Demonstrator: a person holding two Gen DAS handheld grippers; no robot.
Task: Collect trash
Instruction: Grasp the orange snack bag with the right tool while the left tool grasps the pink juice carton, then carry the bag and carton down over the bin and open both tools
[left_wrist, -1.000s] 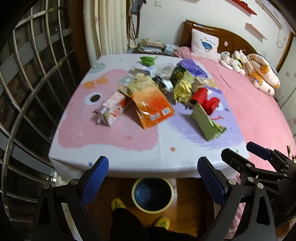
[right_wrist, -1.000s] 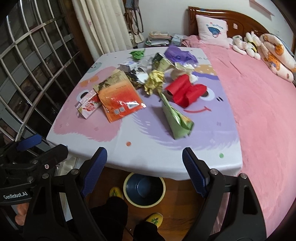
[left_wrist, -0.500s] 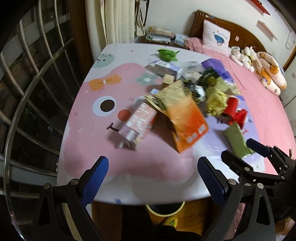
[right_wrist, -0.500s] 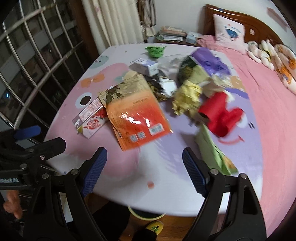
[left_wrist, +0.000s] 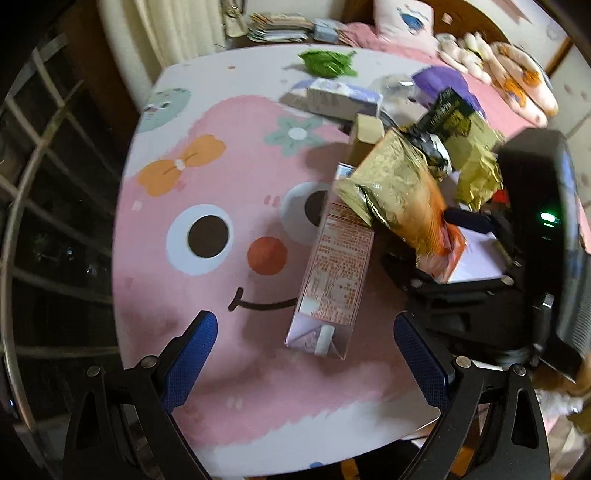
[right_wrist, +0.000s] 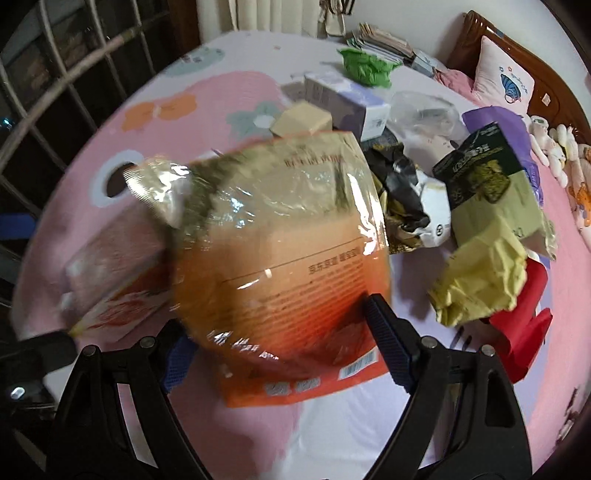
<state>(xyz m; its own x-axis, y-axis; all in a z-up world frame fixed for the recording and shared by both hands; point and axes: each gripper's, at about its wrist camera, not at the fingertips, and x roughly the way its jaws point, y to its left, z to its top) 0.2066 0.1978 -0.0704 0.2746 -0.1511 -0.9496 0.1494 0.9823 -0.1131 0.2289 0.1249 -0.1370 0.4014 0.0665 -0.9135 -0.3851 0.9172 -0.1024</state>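
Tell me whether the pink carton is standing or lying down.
Lying down: the pink carton rests flat on the table, its printed side up.

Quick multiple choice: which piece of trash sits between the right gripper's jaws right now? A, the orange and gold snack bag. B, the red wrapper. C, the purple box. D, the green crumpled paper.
A: the orange and gold snack bag lies between the open jaws of the right gripper.
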